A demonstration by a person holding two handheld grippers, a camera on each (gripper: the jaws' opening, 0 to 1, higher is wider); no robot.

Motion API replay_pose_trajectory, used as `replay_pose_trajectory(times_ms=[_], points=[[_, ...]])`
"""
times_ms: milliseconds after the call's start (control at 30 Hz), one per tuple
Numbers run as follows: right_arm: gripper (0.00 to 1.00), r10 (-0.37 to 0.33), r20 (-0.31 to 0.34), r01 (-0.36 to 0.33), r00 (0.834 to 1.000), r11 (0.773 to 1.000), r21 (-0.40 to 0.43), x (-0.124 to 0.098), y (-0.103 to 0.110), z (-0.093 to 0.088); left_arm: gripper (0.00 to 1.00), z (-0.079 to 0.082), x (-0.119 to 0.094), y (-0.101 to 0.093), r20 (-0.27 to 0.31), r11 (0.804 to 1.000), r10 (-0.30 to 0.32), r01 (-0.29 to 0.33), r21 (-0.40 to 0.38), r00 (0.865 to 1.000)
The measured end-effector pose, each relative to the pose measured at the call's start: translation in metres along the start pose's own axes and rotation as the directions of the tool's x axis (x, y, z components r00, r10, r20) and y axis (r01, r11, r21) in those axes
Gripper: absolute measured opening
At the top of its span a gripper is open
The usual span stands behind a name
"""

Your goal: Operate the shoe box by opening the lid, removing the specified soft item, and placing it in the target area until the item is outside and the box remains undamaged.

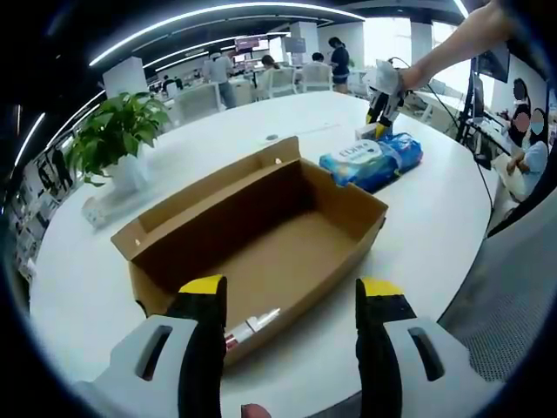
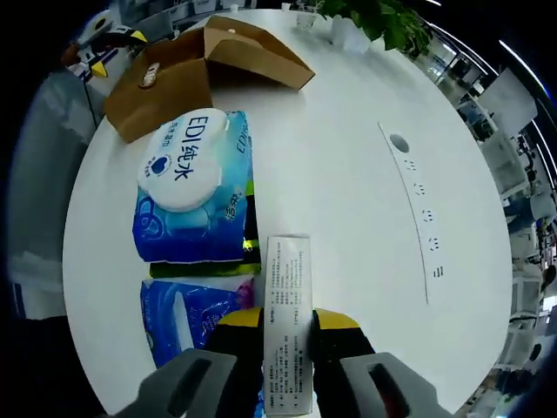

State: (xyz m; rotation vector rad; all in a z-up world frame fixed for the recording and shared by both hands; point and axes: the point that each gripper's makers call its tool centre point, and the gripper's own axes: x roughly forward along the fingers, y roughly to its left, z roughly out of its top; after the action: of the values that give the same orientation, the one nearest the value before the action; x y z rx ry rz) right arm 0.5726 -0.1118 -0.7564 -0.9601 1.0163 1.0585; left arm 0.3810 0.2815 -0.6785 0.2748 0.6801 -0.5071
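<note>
My right gripper (image 2: 287, 326) was clamped on a slim white carton (image 2: 288, 322), held over the round white table (image 2: 348, 165) just beside the blue wipes pack (image 2: 193, 187), which lay outside the box. My left gripper (image 1: 291, 300) stood with its jaws spread wide and gripping nothing, before the open shoe box (image 1: 261, 231), lid back. A potted plant (image 1: 117, 135) sat near the table's far edge; beyond it stretched an office with desks, people and strip lights.
</note>
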Motion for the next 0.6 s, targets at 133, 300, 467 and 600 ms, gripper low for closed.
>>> replay_pose_trajectory(times_ms=[133, 300, 467, 600], points=[[0.16, 0.017, -0.018, -0.018, 1.000, 0.999, -0.030, 0.006, 0.003, -0.007, 0.59, 0.000, 0.001, 0.000, -0.003, 1.000, 0.001, -0.001, 0.001, 1.000], [0.16, 0.023, -0.045, -0.026, 0.999, 0.998, -0.056, 0.006, 0.005, -0.016, 0.59, -0.001, 0.001, 0.001, -0.005, 1.000, 0.005, -0.005, 0.003, 1.000], [0.16, 0.026, -0.066, -0.030, 0.997, 0.997, -0.073, 0.007, 0.005, -0.024, 0.59, -0.001, 0.001, 0.000, -0.008, 1.000, 0.002, -0.002, 0.009, 1.000], [0.17, 0.026, -0.066, -0.031, 0.997, 0.997, -0.076, 0.005, 0.006, -0.022, 0.59, -0.001, 0.001, 0.000, -0.008, 1.000, 0.002, -0.002, 0.009, 1.000]])
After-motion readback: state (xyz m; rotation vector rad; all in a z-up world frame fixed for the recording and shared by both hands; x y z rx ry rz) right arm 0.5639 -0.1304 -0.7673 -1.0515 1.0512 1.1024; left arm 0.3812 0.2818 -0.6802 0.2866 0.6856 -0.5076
